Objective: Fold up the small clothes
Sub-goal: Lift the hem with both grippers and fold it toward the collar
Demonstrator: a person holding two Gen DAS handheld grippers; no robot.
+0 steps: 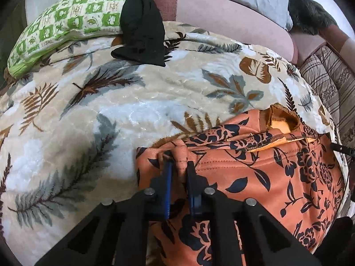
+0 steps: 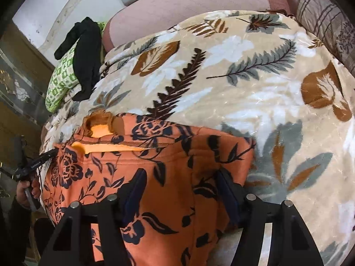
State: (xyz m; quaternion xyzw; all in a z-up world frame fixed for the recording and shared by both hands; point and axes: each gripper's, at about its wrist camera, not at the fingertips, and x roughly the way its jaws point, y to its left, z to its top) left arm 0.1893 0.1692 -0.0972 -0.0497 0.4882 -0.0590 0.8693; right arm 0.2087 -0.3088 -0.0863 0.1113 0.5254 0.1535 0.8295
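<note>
Orange floral garment (image 1: 255, 177) spread on leaf-print blanket (image 1: 124, 102), near edge. Left gripper (image 1: 178, 166) pinched narrow on a bunched fold at its left corner, likely to lift it over. Right gripper (image 2: 179, 184) wide apart above the cloth, holding nothing. Only right wrist view: a hand (image 2: 28, 190) on the other tool's handle.

Both wrist views steeply down, close; sharing garment (image 1: 277, 177).
</note>
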